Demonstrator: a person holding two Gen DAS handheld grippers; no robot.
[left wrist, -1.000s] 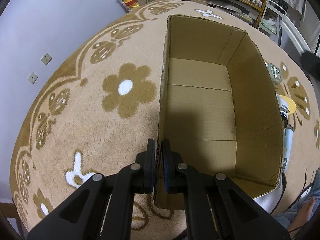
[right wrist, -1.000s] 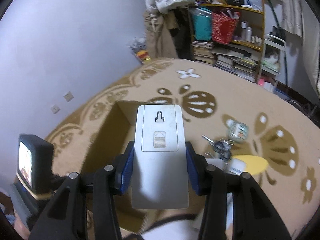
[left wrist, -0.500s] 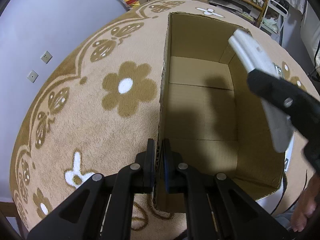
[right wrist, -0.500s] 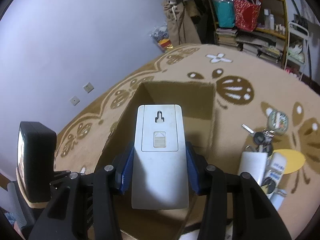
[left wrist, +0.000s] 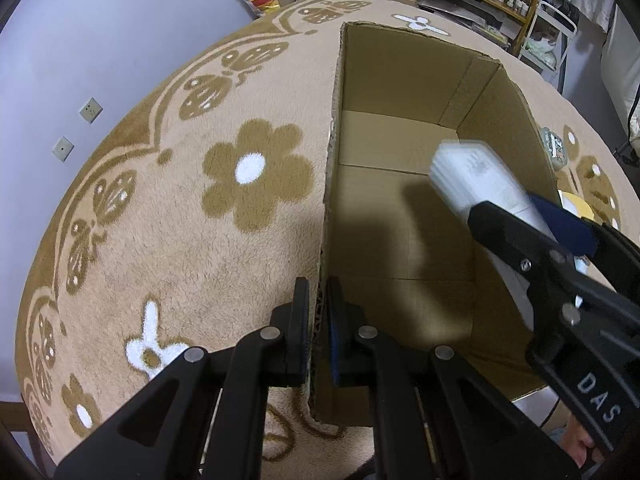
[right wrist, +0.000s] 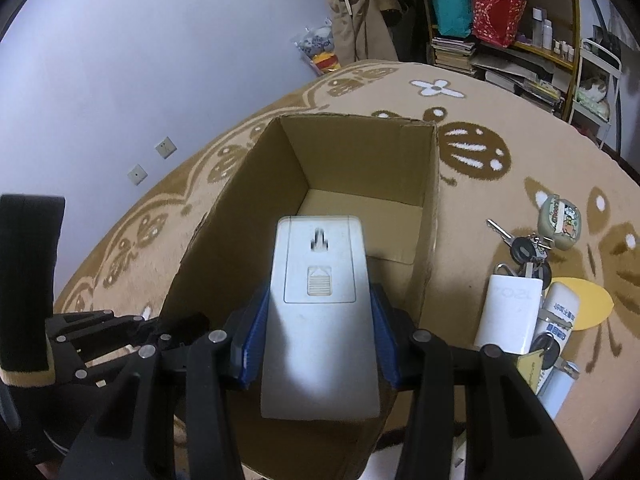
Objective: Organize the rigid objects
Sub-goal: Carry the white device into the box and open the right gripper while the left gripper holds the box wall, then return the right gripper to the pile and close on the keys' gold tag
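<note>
Pinching the cardboard box (left wrist: 404, 216) wall, the left claw (left wrist: 317, 320) is steadying it; the right claw (right wrist: 316, 344) is gripping a grey remote-like device (right wrist: 320, 304) above the empty interior. Next move, likely: lowering further, then releasing onto the box floor.

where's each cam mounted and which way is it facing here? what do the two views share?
Left wrist: on the left gripper, looking steeply down its fingers, shut on the near wall of the open brown cardboard box; the right gripper enters from the right.
Right wrist: on the right gripper, angled down into the box, clamped on a flat grey plastic remote-like device; the left gripper shows lower left.
Shared: box, grey device, beige flower-patterned carpet, both grippers.
</note>
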